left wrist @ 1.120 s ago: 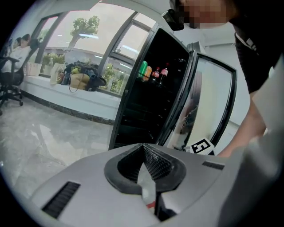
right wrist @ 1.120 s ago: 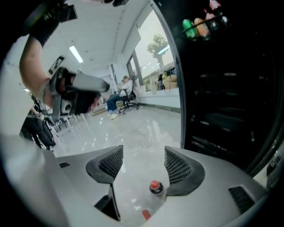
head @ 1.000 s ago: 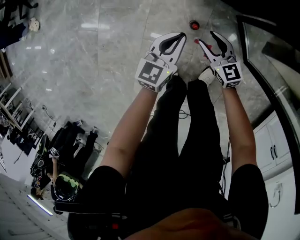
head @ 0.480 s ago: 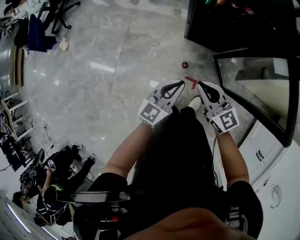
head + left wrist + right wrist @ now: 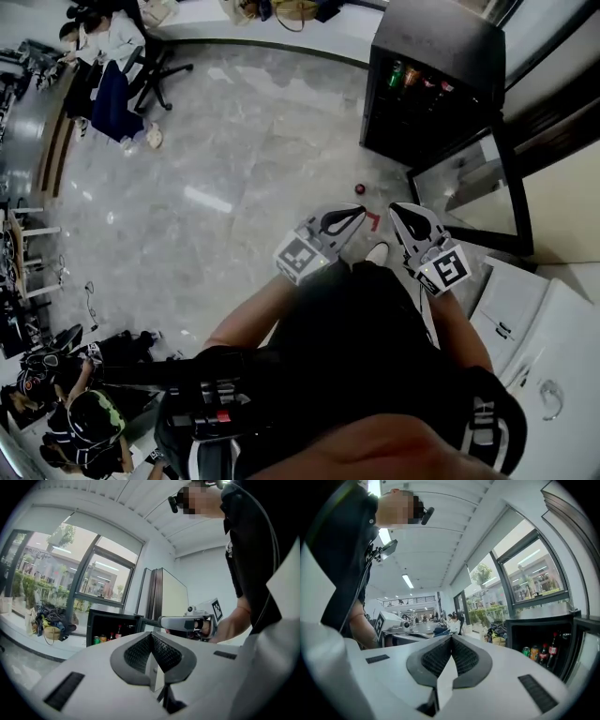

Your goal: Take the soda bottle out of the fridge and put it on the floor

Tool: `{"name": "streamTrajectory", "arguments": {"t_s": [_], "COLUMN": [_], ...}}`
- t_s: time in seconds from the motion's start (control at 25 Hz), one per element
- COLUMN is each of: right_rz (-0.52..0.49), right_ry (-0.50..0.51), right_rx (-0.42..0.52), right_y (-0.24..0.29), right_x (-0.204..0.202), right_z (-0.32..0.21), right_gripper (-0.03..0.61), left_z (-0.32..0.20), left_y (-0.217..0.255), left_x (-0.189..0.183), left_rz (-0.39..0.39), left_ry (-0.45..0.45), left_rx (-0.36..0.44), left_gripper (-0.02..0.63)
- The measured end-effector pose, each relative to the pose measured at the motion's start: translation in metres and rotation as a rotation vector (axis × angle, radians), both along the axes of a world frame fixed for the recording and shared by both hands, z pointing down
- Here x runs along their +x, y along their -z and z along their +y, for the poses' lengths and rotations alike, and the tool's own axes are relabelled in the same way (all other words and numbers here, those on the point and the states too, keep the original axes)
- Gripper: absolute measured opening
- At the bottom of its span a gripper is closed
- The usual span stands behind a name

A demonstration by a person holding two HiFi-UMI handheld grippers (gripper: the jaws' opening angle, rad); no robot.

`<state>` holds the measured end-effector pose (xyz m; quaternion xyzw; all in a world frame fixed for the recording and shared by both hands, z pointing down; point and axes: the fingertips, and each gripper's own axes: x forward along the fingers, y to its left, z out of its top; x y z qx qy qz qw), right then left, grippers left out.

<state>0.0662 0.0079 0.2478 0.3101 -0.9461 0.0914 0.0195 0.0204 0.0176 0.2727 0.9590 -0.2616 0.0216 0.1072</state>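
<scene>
The black mini fridge (image 5: 427,56) stands on the floor ahead with its glass door (image 5: 469,183) swung open to the right. Cans and bottles (image 5: 420,81) line its shelf. In the right gripper view a dark soda bottle (image 5: 553,649) with a red cap stands beside cans (image 5: 527,651). My left gripper (image 5: 349,217) and right gripper (image 5: 401,210) are side by side above my legs, well short of the fridge. Both are shut and hold nothing. The left gripper (image 5: 151,635) and right gripper (image 5: 451,638) show their pads pressed together.
A small red round thing (image 5: 359,188) and a red tape mark (image 5: 372,220) lie on the grey marble floor before the fridge. White cabinets (image 5: 525,319) stand at the right. An office chair (image 5: 122,89) and seated people are at the far left.
The right gripper's jaws have closed from open. The head view has tilted up from the floor, bringing the open fridge into sight. Both grippers stay side by side.
</scene>
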Motion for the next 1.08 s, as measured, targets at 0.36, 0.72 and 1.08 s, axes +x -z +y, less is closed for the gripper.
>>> {"name": "streamTrajectory", "arguments": {"t_s": [0.36, 0.72, 1.08], "right_rz": [0.009, -0.001, 0.003], "right_ry": [0.034, 0.031, 0.029], "right_rx": [0.054, 0.085, 0.105], "right_y": [0.043, 0.057, 0.059], "right_x": [-0.014, -0.026, -0.027], "right_z": [0.020, 0.022, 0.018], "right_gripper": [0.011, 0.011, 0.011], "left_z": [0.012, 0.012, 0.005], "left_y": [0.051, 0.071, 0.072], "left_x": [-0.002, -0.007, -0.011], "left_rz": [0.049, 0.061, 0.039], "left_ry": [-0.023, -0.022, -0.019], "left_rx": [0.043, 0.079, 0.090], "left_gripper": [0.005, 0.005, 0.005]}}
